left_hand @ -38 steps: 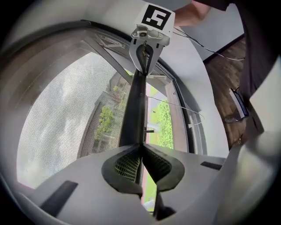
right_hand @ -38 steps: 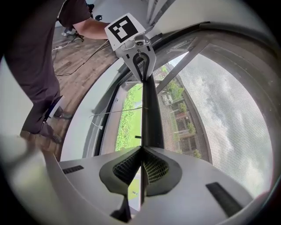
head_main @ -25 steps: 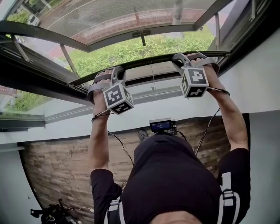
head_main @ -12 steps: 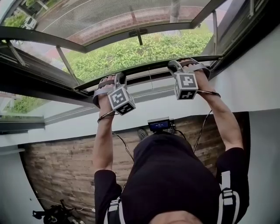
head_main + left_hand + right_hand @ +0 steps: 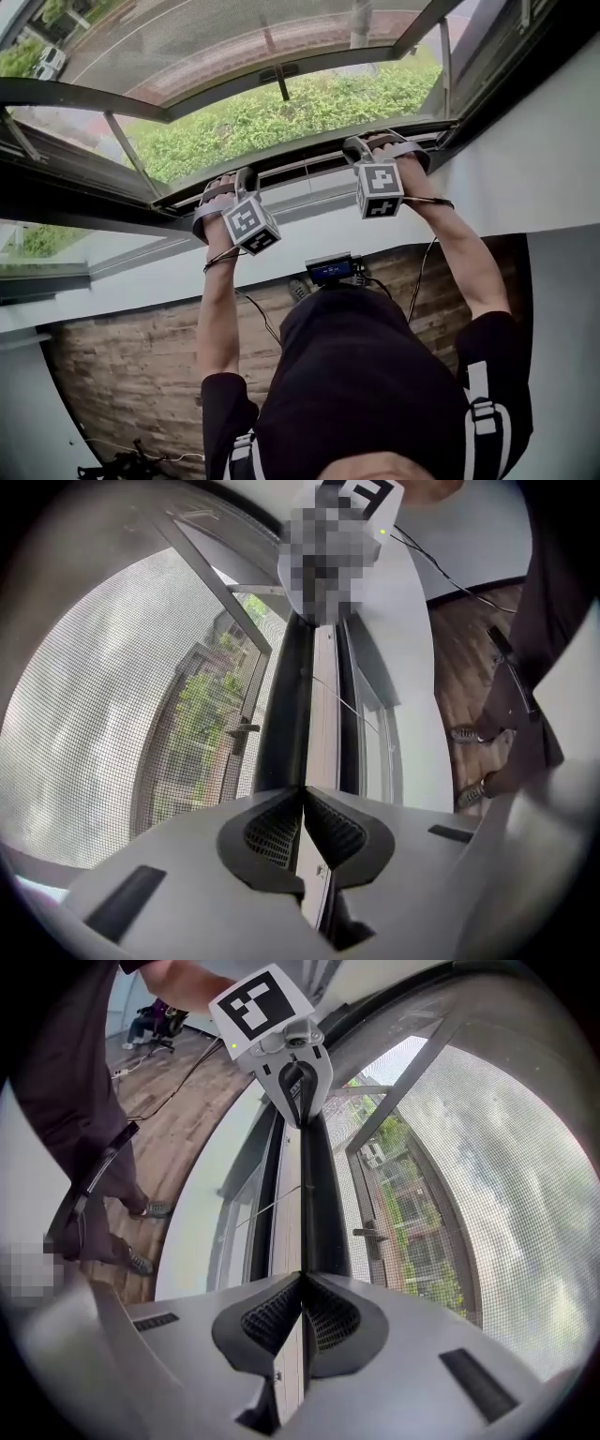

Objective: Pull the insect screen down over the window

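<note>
At the dark bottom bar (image 5: 281, 714) of the insect screen (image 5: 506, 1147), the left tongs (image 5: 302, 794) are held clenched, pads (image 5: 272, 832) together with nothing between them. The right tongs (image 5: 302, 1279) are clenched empty likewise, farther along the same bar. Its mesh (image 5: 94, 724) is seen stretched above the bar, which lies near the window's lower frame rail (image 5: 323, 714).

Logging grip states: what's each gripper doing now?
Left gripper: closed, holding nothing, tips at the insect screen's bar.
Right gripper: closed, holding nothing, tips at the same bar.
</note>
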`<state>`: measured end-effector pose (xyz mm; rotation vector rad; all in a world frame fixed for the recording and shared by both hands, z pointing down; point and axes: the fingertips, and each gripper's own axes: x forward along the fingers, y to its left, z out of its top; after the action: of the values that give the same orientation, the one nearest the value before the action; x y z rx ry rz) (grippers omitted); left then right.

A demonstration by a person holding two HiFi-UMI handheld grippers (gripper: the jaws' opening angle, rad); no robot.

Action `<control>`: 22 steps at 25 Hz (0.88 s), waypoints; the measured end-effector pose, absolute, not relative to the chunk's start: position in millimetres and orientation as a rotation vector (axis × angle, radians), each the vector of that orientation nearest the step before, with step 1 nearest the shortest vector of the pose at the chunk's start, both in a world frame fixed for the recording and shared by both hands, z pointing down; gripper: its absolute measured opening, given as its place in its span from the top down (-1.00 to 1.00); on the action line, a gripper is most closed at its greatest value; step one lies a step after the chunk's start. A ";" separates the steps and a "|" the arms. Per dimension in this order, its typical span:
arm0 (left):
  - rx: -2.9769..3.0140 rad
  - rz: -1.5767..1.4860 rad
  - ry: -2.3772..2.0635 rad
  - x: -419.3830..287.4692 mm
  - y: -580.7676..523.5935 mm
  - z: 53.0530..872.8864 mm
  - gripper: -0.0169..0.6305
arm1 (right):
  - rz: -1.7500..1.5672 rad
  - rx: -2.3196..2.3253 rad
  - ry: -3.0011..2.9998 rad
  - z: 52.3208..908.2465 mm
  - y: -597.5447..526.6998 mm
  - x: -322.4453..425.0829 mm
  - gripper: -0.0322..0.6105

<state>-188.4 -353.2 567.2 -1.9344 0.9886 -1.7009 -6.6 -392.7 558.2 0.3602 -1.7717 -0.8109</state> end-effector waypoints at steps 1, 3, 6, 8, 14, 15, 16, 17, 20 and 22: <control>-1.927 -1.707 0.990 -189.7 -352.5 567.6 0.88 | -0.812 0.357 -1.774 559.7 -392.2 -8.0 0.83; -1.926 -1.718 0.990 -189.7 -351.6 569.4 0.88 | -0.812 0.341 -1.778 563.2 -391.1 -8.5 0.83; -1.941 -1.735 0.984 -185.8 -349.5 574.8 0.88 | -0.790 0.322 -1.781 568.0 -388.5 -5.2 0.83; -1.958 -1.743 0.970 -182.4 -348.3 582.3 0.88 | -0.768 0.315 -1.777 574.7 -386.7 -1.2 0.83; -1.999 -1.791 0.938 -179.7 -344.2 624.3 0.88 | -0.710 0.255 -1.781 614.9 -381.9 2.2 0.83; -2.006 -1.785 0.932 -177.1 -346.3 629.1 0.88 | -0.702 0.256 -1.775 619.9 -383.0 5.3 0.83; -2.012 -1.780 0.926 -176.4 -348.6 632.0 0.88 | -0.694 0.260 -1.768 623.1 -384.4 6.7 0.83; -2.015 -1.777 0.920 -178.1 -350.4 633.3 0.88 | -0.686 0.263 -1.764 623.7 -385.0 5.3 0.83; -2.019 -1.790 0.914 -188.7 -350.3 634.7 0.88 | -0.652 0.253 -1.764 620.5 -381.8 -5.1 0.83; -2.034 -1.804 0.910 -188.9 -346.9 639.8 0.88 | -0.656 0.243 -1.771 630.7 -383.1 -6.3 0.83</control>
<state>-188.9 -346.9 639.8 -2.0338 0.9105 -1.8039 -6.3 -383.1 630.7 0.2432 -1.7713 -0.6562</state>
